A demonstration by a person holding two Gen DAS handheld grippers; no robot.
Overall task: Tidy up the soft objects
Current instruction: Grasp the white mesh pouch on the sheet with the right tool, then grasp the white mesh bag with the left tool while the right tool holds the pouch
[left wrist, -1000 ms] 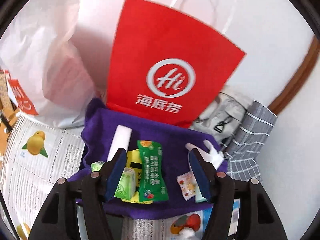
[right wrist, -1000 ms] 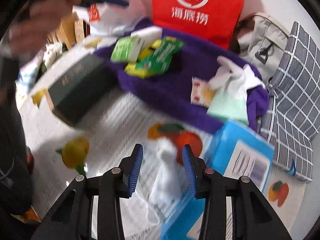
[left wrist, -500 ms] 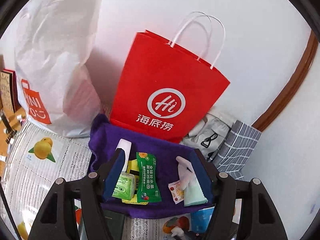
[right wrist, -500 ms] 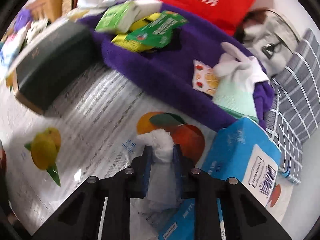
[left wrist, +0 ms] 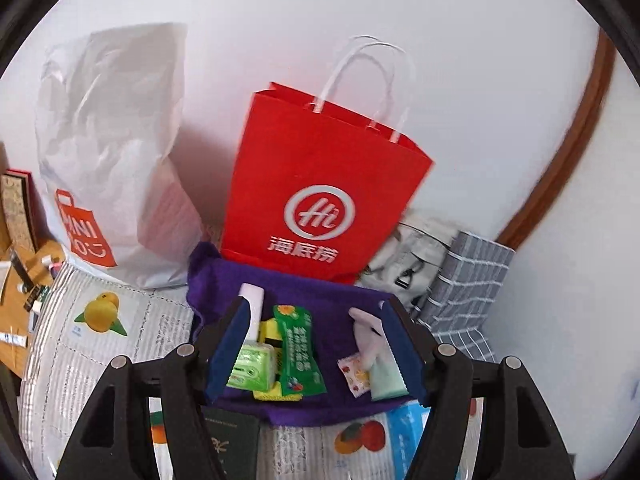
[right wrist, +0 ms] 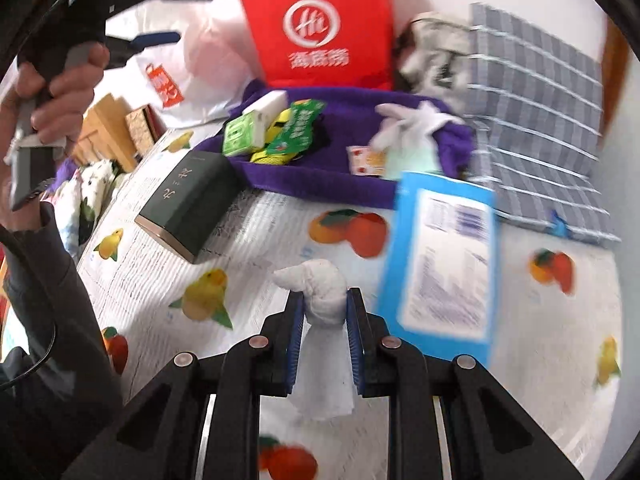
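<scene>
My right gripper (right wrist: pixel 323 300) is shut on a white tissue (right wrist: pixel 320 292) and holds it above the fruit-print table cover (right wrist: pixel 260 224). A blue tissue pack (right wrist: pixel 440 256) lies tilted just to its right. A purple towel (right wrist: pixel 344 176) farther back carries a green tissue packet (right wrist: pixel 240 136), a green sachet (right wrist: pixel 296 128), a white glove (right wrist: pixel 412 120) and a small fruit-print sachet (right wrist: pixel 364 160). My left gripper (left wrist: pixel 312 316) is open and empty, held high above the towel (left wrist: pixel 328 312). It also shows at the upper left of the right wrist view (right wrist: pixel 160 16).
A red paper bag (left wrist: pixel 320 200) and a white plastic bag (left wrist: pixel 108 152) stand against the wall behind the towel. A dark green box (right wrist: pixel 192 200) lies left of the towel. A grey checked cloth (right wrist: pixel 536 120) and a grey pouch (right wrist: pixel 436 48) lie at the right.
My right gripper has closed on the white tissue and lifted it away from the blue pack. My left gripper has risen and pulled back from the towel.
</scene>
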